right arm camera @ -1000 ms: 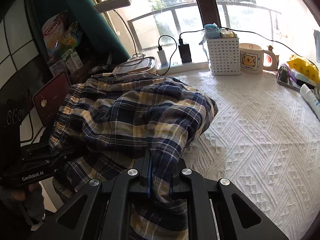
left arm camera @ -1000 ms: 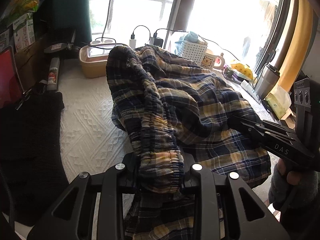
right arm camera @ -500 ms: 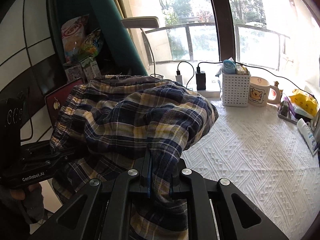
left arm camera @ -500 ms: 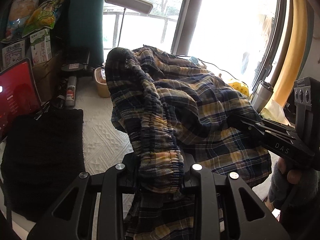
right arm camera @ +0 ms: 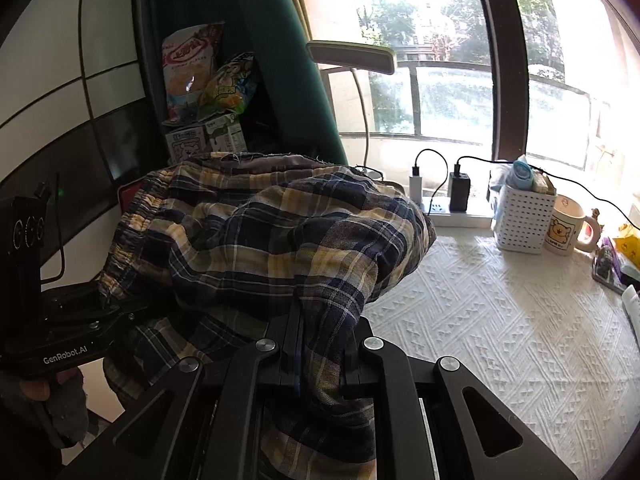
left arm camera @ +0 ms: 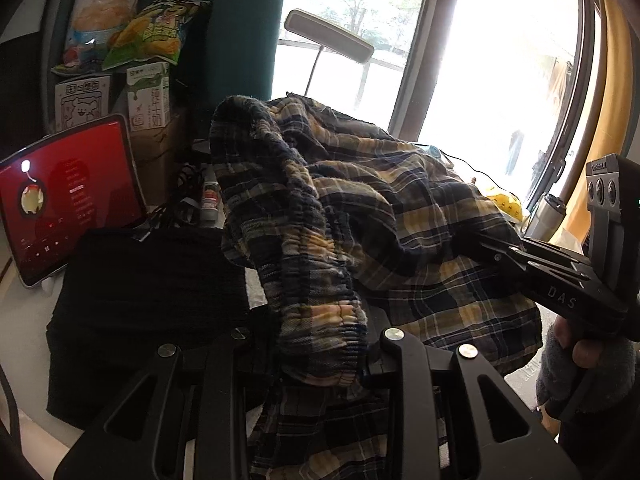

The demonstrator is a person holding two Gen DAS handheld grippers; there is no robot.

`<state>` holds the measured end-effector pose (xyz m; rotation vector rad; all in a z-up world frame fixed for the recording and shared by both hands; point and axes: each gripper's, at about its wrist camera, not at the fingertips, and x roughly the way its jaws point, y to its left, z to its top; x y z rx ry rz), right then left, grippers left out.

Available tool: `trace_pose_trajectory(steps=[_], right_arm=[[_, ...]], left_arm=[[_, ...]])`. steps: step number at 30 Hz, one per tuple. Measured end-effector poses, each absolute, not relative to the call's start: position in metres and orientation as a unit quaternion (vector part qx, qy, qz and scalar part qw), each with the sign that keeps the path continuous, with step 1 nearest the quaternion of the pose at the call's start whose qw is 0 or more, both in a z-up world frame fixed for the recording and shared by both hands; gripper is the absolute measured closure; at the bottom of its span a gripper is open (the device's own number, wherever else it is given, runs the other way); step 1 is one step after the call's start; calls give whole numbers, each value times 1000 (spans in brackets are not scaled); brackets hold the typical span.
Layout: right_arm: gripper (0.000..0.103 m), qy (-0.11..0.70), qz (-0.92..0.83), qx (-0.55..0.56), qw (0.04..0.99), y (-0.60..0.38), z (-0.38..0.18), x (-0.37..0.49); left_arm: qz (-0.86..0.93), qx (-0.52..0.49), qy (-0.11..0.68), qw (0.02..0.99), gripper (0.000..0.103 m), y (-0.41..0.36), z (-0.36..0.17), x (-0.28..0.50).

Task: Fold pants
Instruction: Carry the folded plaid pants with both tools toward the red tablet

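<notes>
Plaid pants, bunched, elastic waistband gathered

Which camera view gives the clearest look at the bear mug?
The right wrist view: the bear mug stands in full sight beside the white basket. In the left wrist view the plaid pants hide it entirely.

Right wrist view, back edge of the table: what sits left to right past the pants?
Pants → white charger → black charger → white basket → bear mug.
</notes>
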<state>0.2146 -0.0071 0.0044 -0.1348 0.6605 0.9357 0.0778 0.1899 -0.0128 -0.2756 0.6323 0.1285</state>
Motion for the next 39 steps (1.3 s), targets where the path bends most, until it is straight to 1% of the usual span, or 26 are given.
trace_pose_trajectory(steps=[17,22,28,33,36,38,39], right_arm=[[91,322,503,-92,797,120,-5,202],[91,340,514,-101,781,156,-20,202],[91,373,517,-116,762,197,-53,204],[91,401,512,-126,749,216,-80,209],[91,413,506,-128,747,219,-91,211],[91,423,501,-127,744,218,-98,212],[86,430,499,-123,742,219,-102,215]], left_arm=[[130,-156,312,928,76,288,-26,48],[146,-171,331,916,76,320,-47,47],[167,-188,368,895,75,351,-88,47],[170,-174,397,885,69,361,-109,49],[164,-177,406,882,62,364,-115,46],[157,-182,410,880,59,367,-119,43],[152,-185,408,881,58,368,-120,40]])
